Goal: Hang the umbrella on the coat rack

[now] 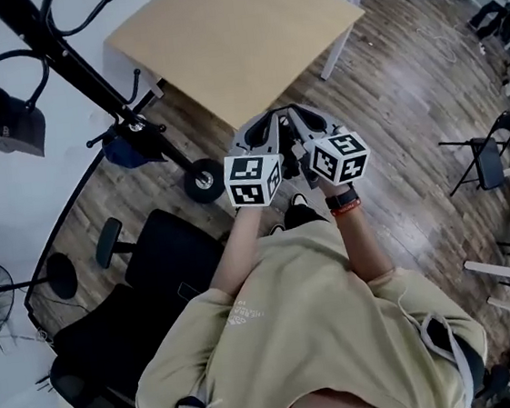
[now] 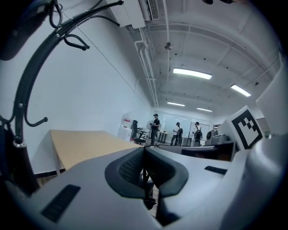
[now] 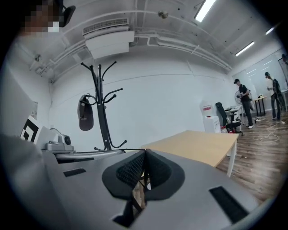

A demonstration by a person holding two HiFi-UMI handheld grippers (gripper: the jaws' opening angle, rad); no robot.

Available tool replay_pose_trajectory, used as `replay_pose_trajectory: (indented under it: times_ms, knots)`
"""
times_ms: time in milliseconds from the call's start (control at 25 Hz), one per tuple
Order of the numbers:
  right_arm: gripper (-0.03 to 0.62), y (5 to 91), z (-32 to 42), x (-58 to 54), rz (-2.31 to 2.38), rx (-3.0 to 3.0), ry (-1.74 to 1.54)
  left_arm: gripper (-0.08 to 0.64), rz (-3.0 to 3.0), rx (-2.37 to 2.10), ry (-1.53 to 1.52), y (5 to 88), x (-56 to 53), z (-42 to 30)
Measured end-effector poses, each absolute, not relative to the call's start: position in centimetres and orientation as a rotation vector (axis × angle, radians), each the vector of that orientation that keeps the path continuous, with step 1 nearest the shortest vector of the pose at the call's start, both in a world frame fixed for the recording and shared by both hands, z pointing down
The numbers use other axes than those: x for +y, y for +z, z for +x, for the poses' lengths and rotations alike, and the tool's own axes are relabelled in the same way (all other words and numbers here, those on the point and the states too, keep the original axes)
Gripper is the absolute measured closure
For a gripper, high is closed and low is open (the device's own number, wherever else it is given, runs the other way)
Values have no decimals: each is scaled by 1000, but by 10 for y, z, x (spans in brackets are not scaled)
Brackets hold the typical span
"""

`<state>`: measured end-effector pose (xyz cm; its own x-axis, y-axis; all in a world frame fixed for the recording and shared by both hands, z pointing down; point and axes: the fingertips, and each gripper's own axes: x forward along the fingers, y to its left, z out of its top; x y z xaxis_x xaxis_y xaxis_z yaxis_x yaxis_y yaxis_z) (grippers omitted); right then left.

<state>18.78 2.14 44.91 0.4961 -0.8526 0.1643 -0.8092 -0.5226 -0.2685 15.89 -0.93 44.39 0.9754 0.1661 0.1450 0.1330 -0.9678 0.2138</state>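
Left gripper (image 2: 144,150) and right gripper (image 3: 145,155), jaws pressed together on nothing, held apart from coat rack (image 3: 102,112); dark bundle (image 3: 85,113) hanging high on that rack, probably the folded umbrella: likely light, soft outside, stiff inside, best taken by loop or handle.

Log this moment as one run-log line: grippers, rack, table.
left gripper: shut, empty | right gripper: shut, empty | coat rack: dark item hanging from a hook | table: ahead of both grippers
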Motion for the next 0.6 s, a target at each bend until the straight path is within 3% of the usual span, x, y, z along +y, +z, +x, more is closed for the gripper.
replay_pose_trajectory:
  times_ms: [600]
  knots:
    - [577,464,159,-136,-2104,2046,-566,535,2822,-497,203,457,-151,126]
